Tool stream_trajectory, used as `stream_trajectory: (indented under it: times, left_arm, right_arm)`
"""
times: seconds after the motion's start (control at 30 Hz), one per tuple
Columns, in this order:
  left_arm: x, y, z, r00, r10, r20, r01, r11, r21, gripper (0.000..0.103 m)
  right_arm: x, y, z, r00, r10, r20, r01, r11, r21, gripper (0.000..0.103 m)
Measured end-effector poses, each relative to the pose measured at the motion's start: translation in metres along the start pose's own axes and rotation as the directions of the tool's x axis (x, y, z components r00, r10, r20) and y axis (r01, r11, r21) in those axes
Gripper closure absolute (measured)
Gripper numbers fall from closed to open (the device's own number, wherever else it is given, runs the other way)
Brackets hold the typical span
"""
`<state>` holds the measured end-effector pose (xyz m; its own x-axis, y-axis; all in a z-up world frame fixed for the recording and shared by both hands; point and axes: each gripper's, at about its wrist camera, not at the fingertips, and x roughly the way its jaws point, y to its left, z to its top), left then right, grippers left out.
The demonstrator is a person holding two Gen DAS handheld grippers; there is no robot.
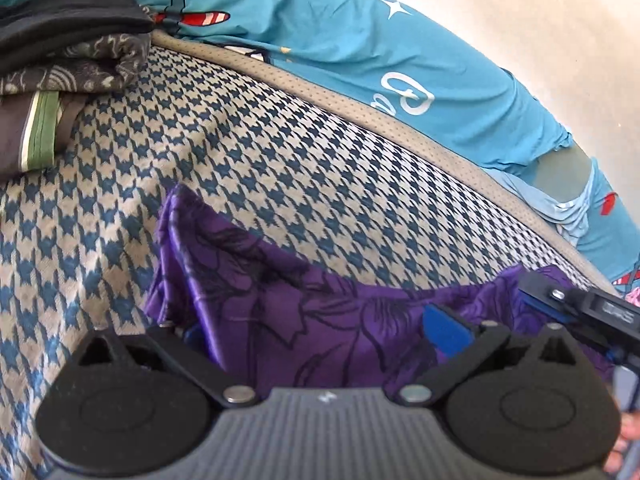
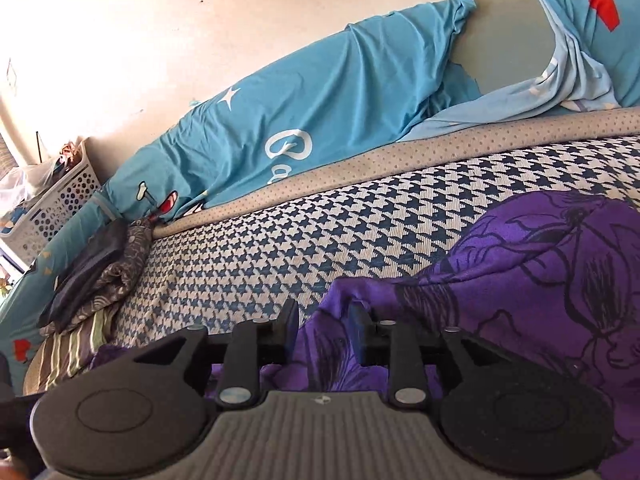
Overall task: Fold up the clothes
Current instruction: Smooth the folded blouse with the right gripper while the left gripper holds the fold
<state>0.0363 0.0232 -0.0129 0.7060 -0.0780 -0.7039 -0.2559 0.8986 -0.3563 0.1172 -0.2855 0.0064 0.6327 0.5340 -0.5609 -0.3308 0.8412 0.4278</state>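
Houndstooth bed cover (image 1: 280, 132) in blue and cream across the middle of both views, bordered by a beige perforated mattress edge (image 1: 360, 108) running diagonally. Beyond it, along the upper part of each frame, a turquoise sheet (image 2: 340, 92) printed with white stars, script and a cartoon plane, draped against a pale wall (image 2: 160, 32).

Purple floral garment (image 1: 312, 320) at the lower centre of the left wrist view, bunched and rumpled on the houndstooth cover; in the right wrist view at the lower right, mounded high.

Stack of folded clothes (image 1: 68, 52) at the upper left of the left wrist view: dark fabric on top, grey patterned cloth under it, a green-and-white striped piece at the bottom. Same stack at the lower left of the right wrist view.

White perforated laundry basket (image 2: 52, 208) at the far left of the right wrist view, against the wall.

Left gripper (image 1: 316, 336) spread wide, fingers apart over the purple cloth, nothing pinched. Right gripper (image 2: 326, 332) narrowed, a fold of the purple garment caught between its fingers.
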Motion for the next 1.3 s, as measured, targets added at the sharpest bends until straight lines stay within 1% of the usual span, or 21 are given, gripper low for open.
stream_trajectory:
  times: [0.07,0.23,0.33,0.4,0.53,0.83,0.97,1.13,1.3]
  left_arm:
    - [0.002,-0.004,-0.001,1.0,0.026,0.005,-0.026,0.999,0.034,0.0]
    - [0.009,-0.014,-0.002,0.995,0.095,0.03,-0.098,0.988,0.12,0.0]
    - [0.012,-0.015,-0.002,0.991,0.12,0.052,-0.126,0.982,0.144,0.0]
    - [0.012,-0.015,-0.003,0.991,0.119,0.059,-0.127,0.981,0.148,0.0]
    - [0.006,-0.011,-0.003,0.994,0.094,0.052,-0.1,0.986,0.137,0.0]
    - [-0.009,0.0,-0.002,0.999,0.028,0.044,-0.032,0.995,0.094,0.0]
    - [-0.016,0.004,-0.002,0.999,0.017,0.033,-0.02,0.996,0.092,0.0]
    - [-0.024,0.004,-0.007,1.0,0.024,0.018,-0.026,0.992,0.125,0.0]
    - [-0.029,0.004,-0.015,0.998,0.059,-0.003,-0.058,0.985,0.161,0.0]
  right_arm:
    - [-0.009,0.0,-0.003,1.0,0.012,-0.012,-0.012,1.0,-0.005,0.076]
    - [-0.036,0.001,-0.021,0.998,0.024,-0.06,-0.028,0.997,-0.067,0.076]
    - [-0.05,0.0,-0.034,0.995,0.034,-0.093,-0.043,0.994,-0.096,0.076]
    - [-0.055,0.0,-0.043,0.992,0.027,-0.12,-0.04,0.993,-0.114,0.076]
    - [-0.067,-0.003,-0.063,0.987,0.014,-0.162,-0.039,0.988,-0.15,0.076]
    - [-0.096,0.009,-0.095,0.986,-0.06,-0.158,0.017,0.965,-0.262,0.076]
    - [-0.104,0.018,-0.107,0.982,-0.098,-0.162,0.045,0.952,-0.304,0.076]
    - [-0.114,0.019,-0.115,0.982,-0.11,-0.157,0.06,0.955,-0.292,0.076]
    - [-0.122,0.019,-0.12,0.984,-0.11,-0.142,0.07,0.964,-0.258,0.076]
